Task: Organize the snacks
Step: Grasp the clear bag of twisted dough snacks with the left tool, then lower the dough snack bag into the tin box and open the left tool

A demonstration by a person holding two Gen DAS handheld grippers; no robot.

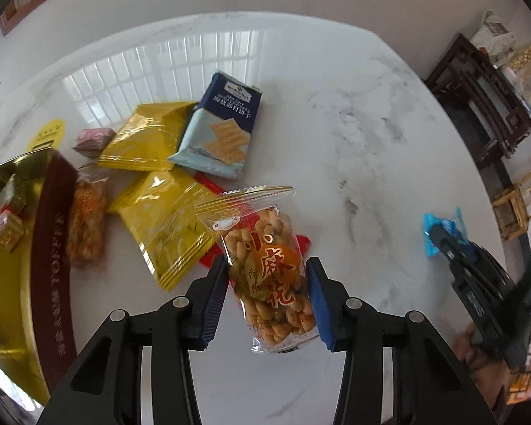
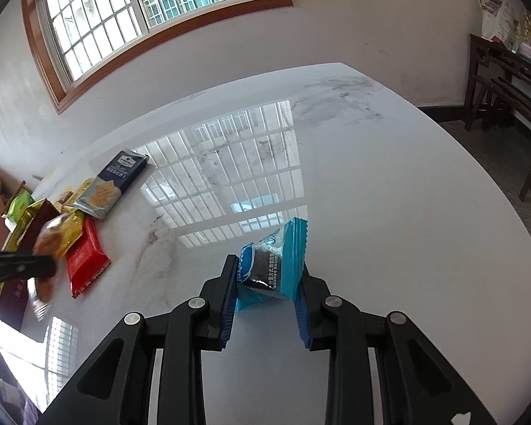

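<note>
Where the left wrist view looks down along its fingers, the left gripper (image 1: 269, 301) has its jaws closed against the sides of a clear bag of twisted fried dough snacks (image 1: 269, 269), held above the white marble bench (image 1: 371, 134). At the far left edge sits a gold tin (image 1: 24, 276) with a maroon rim; inside it lie a few small wrapped square sweets (image 1: 7, 219). Just right of the tin lies a clear pack of orange crisps (image 1: 86, 223), then two gold foil packets (image 1: 159, 226), a blue cracker packet (image 1: 219, 127) farther off, and a small pink sweet (image 1: 92, 141). The right gripper (image 1: 439, 237) shows at the right edge with a blue wrapper.

In the right wrist view, the right gripper (image 2: 269, 283) has its jaws pressed onto a blue-wrapped dark biscuit (image 2: 272, 265), lifted over bare bench (image 2: 389, 194). Far left, the snack pile includes a red packet (image 2: 85, 258), the cracker packet (image 2: 113, 184) and a green packet (image 2: 19, 205); the left gripper's tip (image 2: 17, 269) is blurred there.
</note>
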